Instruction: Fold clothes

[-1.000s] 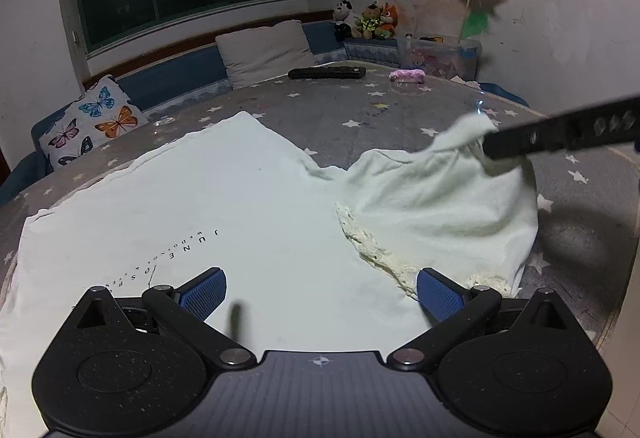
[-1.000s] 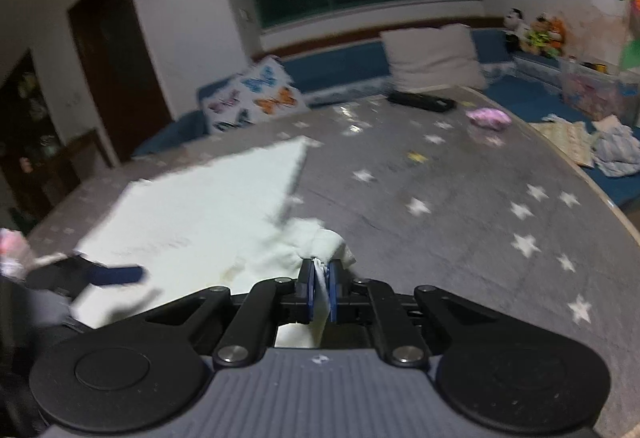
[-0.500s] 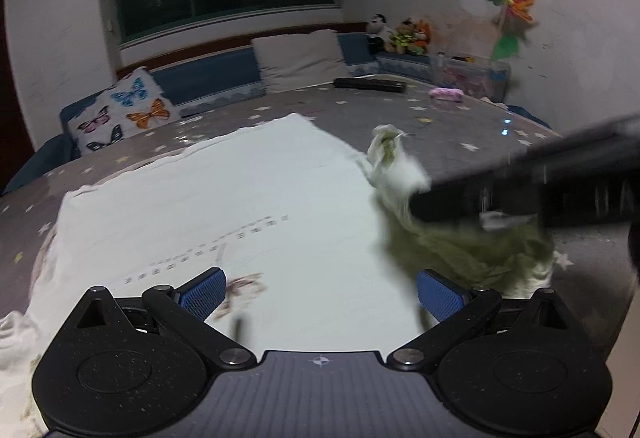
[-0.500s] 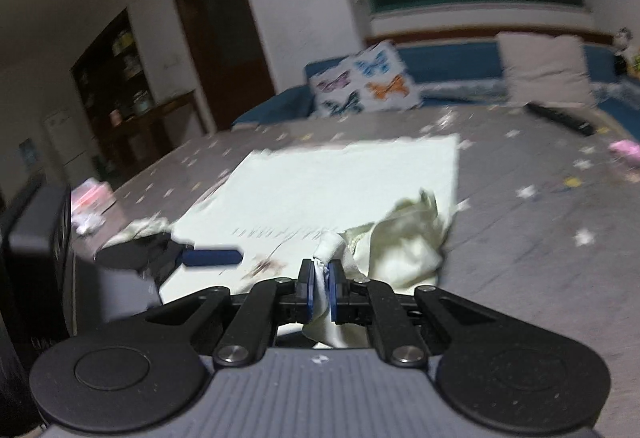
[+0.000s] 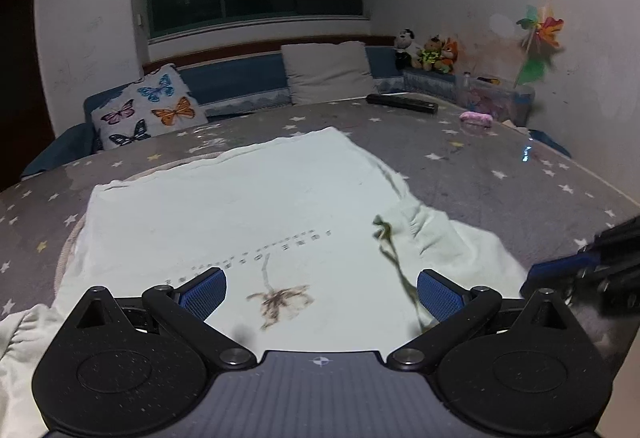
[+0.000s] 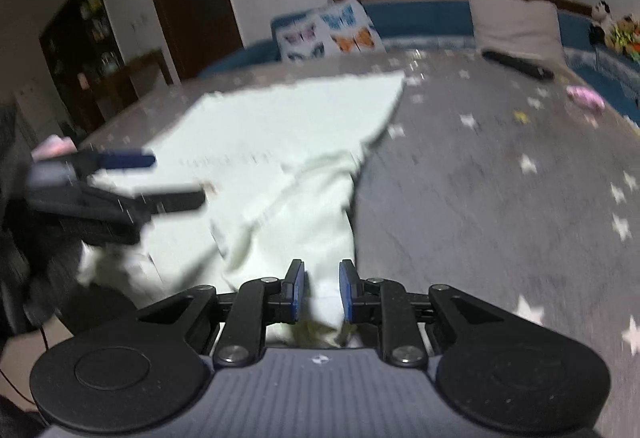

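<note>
Pale cream shirt [image 5: 240, 222] spread flat across the star-print grey table [image 5: 500, 165], sleeve bunched toward the near right edge. Left gripper [image 5: 320, 288] spread wide above the print — empty. Right gripper [image 6: 320, 292] parted, released, cloth lying loose between its pads.

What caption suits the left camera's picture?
Open left gripper hovers over a pale printed shirt on a star-patterned bed.
</note>
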The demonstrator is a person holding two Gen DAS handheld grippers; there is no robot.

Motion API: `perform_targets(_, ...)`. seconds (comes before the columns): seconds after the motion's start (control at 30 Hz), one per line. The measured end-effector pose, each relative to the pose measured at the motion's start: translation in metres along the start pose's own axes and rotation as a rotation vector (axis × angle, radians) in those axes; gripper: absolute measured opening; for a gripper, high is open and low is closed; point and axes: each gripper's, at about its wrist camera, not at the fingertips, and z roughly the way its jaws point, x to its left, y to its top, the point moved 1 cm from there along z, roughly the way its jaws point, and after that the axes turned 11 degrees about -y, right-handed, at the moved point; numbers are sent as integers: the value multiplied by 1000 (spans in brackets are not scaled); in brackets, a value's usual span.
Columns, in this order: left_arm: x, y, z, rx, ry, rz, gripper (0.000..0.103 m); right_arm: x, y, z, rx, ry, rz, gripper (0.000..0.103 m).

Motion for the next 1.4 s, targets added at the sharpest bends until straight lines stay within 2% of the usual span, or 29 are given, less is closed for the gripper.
perform_targets(0.17,-13,0,11,23,-32,35,103,-4,2,-9,-16,-23,-13,19)
perform_targets(0.3,-19,-5,16,46,-46,48,103,2,23,-4,-64,-10,-38,19)
perform_targets(0.43,-22,-9,20,65,-49,59,103,11,38,18,-71,19,-66,19)
perform_targets(0.63,-22,-13,25,85,-53,59,103,26,49,61,-22,24,-112,19)
perform_targets(0.73,-20,-14,26,92,-59,47,103,29,54,70,-17,18,-122,22)
perform_targets(0.83,-19,-13,24,84,-62,36,103,33,61,74,-25,13,-140,28)
perform_targets(0.87,-18,-13,24,84,-63,31,103,35,63,75,-29,11,-150,34)
perform_targets(1.03,-14,-14,20,83,-60,17,103,41,67,95,-9,1,-179,37)
perform_targets(1.2,-6,-14,12,67,-41,-2,103,49,69,90,-28,10,-224,52)
perform_targets(1.37,2,-17,9,71,-23,-18,103,42,69,69,-81,3,-220,73)
perform_targets(1.4,3,-18,9,71,-22,-22,103,40,68,63,-91,2,-214,83)
